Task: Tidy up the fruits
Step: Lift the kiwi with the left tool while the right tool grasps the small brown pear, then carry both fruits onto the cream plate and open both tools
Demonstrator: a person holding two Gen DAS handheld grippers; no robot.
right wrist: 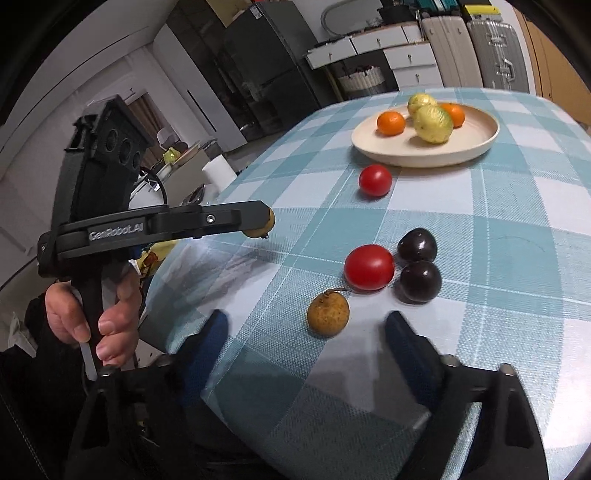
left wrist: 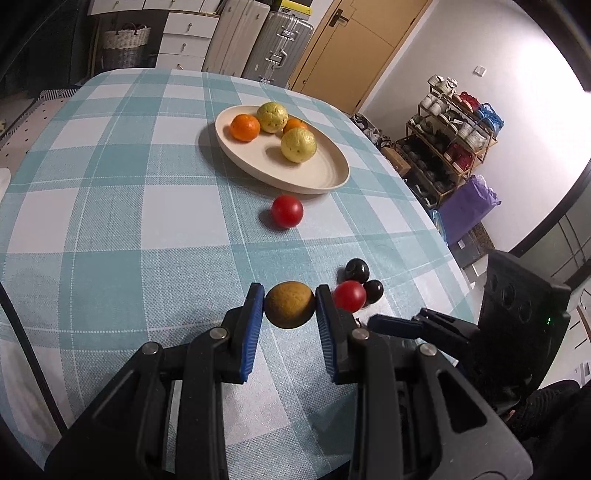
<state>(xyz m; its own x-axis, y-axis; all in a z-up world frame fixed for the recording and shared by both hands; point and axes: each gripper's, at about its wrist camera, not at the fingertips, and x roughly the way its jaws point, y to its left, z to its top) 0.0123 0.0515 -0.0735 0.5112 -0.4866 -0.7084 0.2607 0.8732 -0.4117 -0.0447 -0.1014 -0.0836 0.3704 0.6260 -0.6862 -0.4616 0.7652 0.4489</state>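
My left gripper (left wrist: 289, 304) is shut on a small brown fruit (left wrist: 290, 304) and holds it above the table; in the right wrist view it (right wrist: 263, 224) shows from the side. My right gripper (right wrist: 306, 325) is open, low over the table's near edge, with a second brown fruit (right wrist: 328, 314) just ahead between its fingers. A red tomato (right wrist: 369, 267) and two dark plums (right wrist: 417, 244) (right wrist: 421, 281) lie beside it. Another tomato (left wrist: 287, 211) lies near the cream plate (left wrist: 332, 173), which holds two oranges (left wrist: 245, 127) and two yellow-green fruits (left wrist: 298, 145).
The table has a blue and white checked cloth (left wrist: 110, 184). A shoe rack (left wrist: 454, 140) and purple bag (left wrist: 469, 206) stand off the right side. Suitcases (left wrist: 277, 40) and drawers (left wrist: 188, 33) stand behind the table.
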